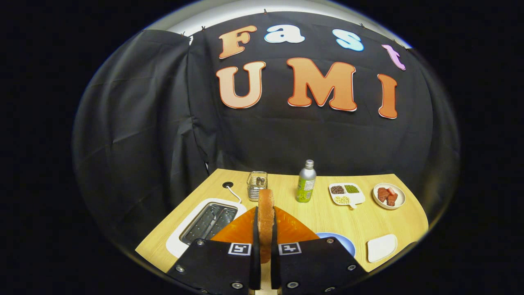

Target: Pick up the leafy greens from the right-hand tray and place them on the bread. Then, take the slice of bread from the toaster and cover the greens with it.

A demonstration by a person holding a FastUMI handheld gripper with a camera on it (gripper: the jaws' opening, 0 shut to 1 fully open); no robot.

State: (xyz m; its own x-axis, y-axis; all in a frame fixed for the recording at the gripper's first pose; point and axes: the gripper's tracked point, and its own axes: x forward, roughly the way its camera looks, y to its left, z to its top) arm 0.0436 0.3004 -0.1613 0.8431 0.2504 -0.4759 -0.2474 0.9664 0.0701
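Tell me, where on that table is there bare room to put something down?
Bare wood lies between the bottle, the orange plate and the divided tray. The near side is crowded: toaster, orange plate, blue plate and white dish. The gripper is shut on the bread.

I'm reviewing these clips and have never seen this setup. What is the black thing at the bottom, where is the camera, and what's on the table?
The camera rides on a hand-held two-finger gripper and looks forward along its black fingers. They are shut on a brown slice of toasted bread, held on edge. Beneath it lie an orange plate and a blue plate. On the light wooden table are a white toaster with open slots, a wire basket, a green metal bottle, a white divided tray of small foods, a round dish of red pieces and a small white tray.
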